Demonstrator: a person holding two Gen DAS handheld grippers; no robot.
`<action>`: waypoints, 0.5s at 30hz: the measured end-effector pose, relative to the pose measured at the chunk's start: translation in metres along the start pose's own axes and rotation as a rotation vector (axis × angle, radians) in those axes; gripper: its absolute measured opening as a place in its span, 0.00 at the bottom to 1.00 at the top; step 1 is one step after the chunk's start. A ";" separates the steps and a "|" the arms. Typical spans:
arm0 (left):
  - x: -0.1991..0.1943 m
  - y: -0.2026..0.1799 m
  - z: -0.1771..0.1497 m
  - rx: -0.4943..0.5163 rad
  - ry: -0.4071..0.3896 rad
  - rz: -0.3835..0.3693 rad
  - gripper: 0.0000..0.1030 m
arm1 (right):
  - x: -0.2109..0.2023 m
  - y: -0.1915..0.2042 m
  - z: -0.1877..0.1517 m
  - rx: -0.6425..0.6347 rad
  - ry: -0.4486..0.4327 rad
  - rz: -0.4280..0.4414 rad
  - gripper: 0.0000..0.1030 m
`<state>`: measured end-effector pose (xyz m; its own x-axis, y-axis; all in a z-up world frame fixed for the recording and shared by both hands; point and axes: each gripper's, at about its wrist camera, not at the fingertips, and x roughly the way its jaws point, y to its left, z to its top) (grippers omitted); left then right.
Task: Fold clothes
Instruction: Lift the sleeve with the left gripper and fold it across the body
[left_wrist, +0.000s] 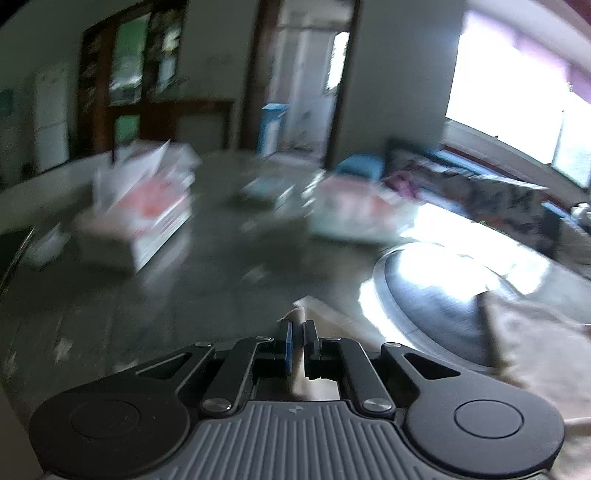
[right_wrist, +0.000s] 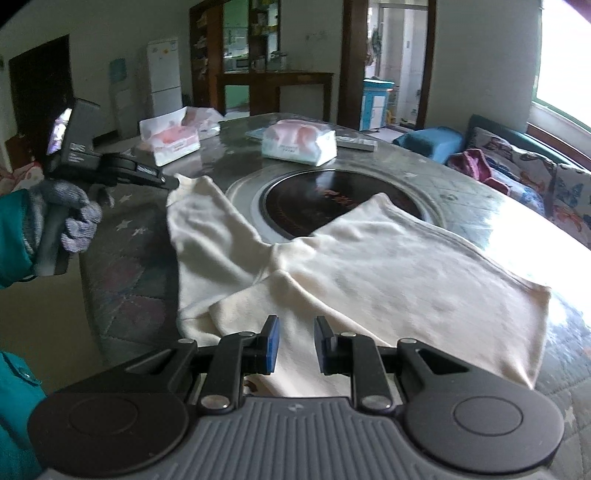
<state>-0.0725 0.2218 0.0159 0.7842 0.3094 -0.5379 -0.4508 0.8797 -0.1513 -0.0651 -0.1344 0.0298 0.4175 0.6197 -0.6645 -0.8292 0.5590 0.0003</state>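
A cream-white garment (right_wrist: 369, 266) lies spread on the round table, partly over the dark inset cooktop (right_wrist: 332, 206). One narrow end of it (right_wrist: 207, 221) is lifted at the left. My left gripper (right_wrist: 173, 181) is shut on the tip of that end and holds it above the table; in the blurred left wrist view the cloth (left_wrist: 306, 314) shows between its nearly closed fingers (left_wrist: 297, 343). My right gripper (right_wrist: 295, 345) is open and empty, hovering just over the garment's near edge.
Two tissue packs (right_wrist: 299, 142) (right_wrist: 173, 142) and a flat remote-like item (right_wrist: 356, 142) lie at the far side of the table. A patterned sofa (right_wrist: 524, 166) stands to the right. A quilted cover (right_wrist: 125, 258) hangs off the table's left edge.
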 end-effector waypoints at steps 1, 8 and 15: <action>-0.007 -0.007 0.003 0.014 -0.019 -0.031 0.06 | -0.002 -0.003 -0.001 0.010 -0.004 -0.007 0.19; -0.050 -0.067 0.017 0.101 -0.089 -0.289 0.06 | -0.018 -0.020 -0.011 0.078 -0.030 -0.058 0.19; -0.079 -0.129 0.018 0.188 -0.105 -0.525 0.06 | -0.036 -0.039 -0.031 0.146 -0.044 -0.114 0.19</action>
<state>-0.0686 0.0906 0.0926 0.9255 -0.1610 -0.3429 0.0870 0.9714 -0.2211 -0.0592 -0.1959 0.0301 0.5241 0.5692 -0.6335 -0.7139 0.6992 0.0376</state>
